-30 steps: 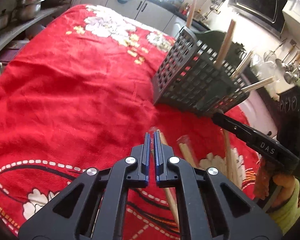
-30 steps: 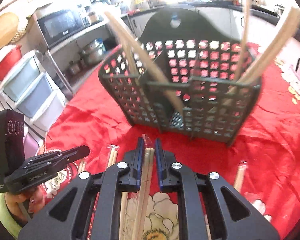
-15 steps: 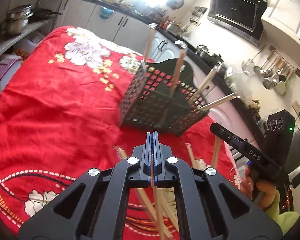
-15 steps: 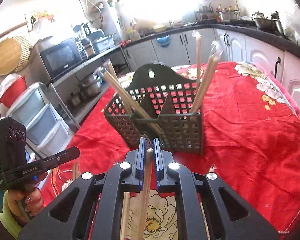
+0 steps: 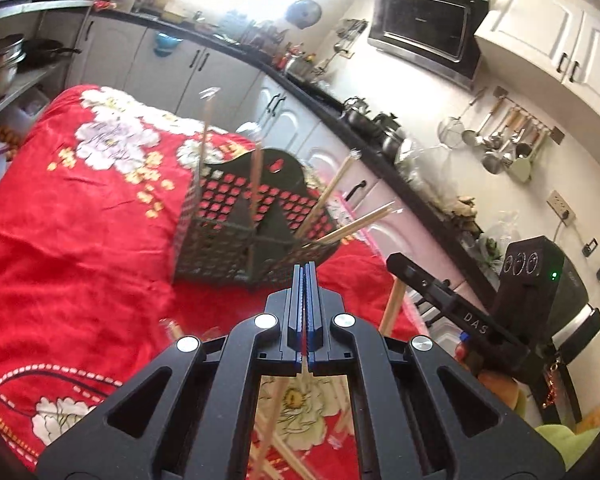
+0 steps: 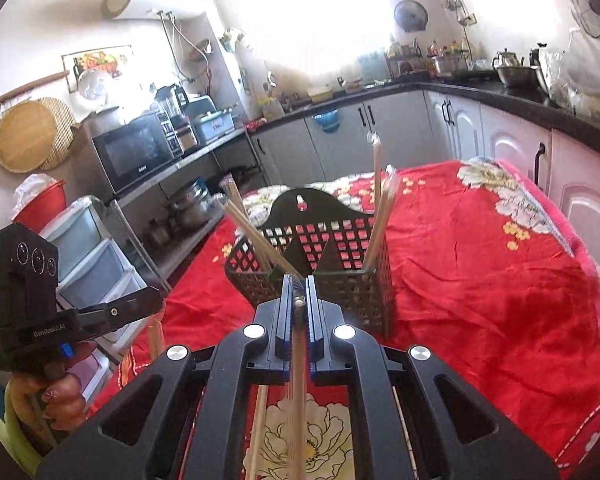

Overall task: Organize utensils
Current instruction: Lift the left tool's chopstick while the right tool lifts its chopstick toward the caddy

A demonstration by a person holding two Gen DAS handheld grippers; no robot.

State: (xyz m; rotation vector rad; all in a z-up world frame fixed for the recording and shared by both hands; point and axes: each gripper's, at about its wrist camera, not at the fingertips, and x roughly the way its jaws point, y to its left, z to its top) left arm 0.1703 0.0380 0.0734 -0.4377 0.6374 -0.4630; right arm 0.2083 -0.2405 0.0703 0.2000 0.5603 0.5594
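Chopsticks pinched in right hand-held gripper, raised before basket.

Left gripper frame: matte black plastic, two angular arms with triangular cut-outs.
Left gripper fingers: black outside, blue ribbed pads inside.
Left gripper screws: four round silver heads across the arms.
Left gripper body, from the right wrist view: black box with three round lenses, white "GenRobot.AI" lettering, small blue button.
Right gripper frame: same black arms, blue pads, four silver screws.
Right gripper body, from the left wrist view: white "DAS" lettering, green light on the box.
Left hand: bare skin, painted nails.
Sleeve: lime green.
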